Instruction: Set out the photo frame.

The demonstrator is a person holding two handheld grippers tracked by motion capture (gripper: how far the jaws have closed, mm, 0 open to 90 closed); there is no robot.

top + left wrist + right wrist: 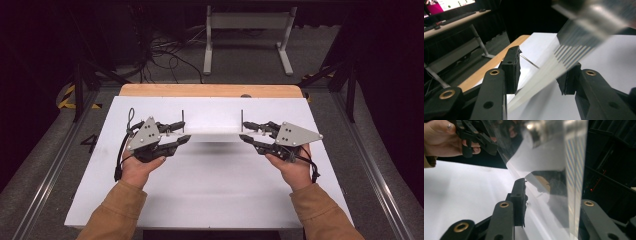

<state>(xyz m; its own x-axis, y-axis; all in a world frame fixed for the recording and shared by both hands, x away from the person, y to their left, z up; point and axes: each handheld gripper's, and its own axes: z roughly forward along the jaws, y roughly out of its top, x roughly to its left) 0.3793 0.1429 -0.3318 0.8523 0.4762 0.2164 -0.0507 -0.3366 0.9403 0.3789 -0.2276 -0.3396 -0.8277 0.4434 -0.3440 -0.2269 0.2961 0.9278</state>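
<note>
- Two hands in tan sleeves reach up from the near edge of the white tabletop [210, 200], each wrapped around a black two-jaw gripper, palms turned inward toward a clear plastic panel [212, 131] held between them.
- The panel, a thin, glossy, see-through sheet with two slim upright metal pins [183, 120] near its ends, hangs level above the tabletop and casts a soft grey shadow on the white surface just nearer the person.
- The left gripper [184, 132] points at the panel's left end; its jaws are clamped on that edge, the sheet passing between the black ribbed pads [511, 67] in the left gripper view.
- The left hand [137, 167] sits low behind its gripper, wrist straight, the grey three-cornered plate [145, 134] lying flat on top.
- The right gripper [245, 131] mirrors it at the panel's right end, jaws closed on the edge; in the right gripper view the transparent sheet [549, 182] rises between the jaws and shows rainbow streaks along its rim.
- The right hand [295, 167] angles slightly inward toward the panel, a cable looping off its wrist.
- Beyond the panel, a light wooden strip [210, 90] borders the far side of the tabletop, with a grey metal stand [247, 35] on the floor behind.
</note>
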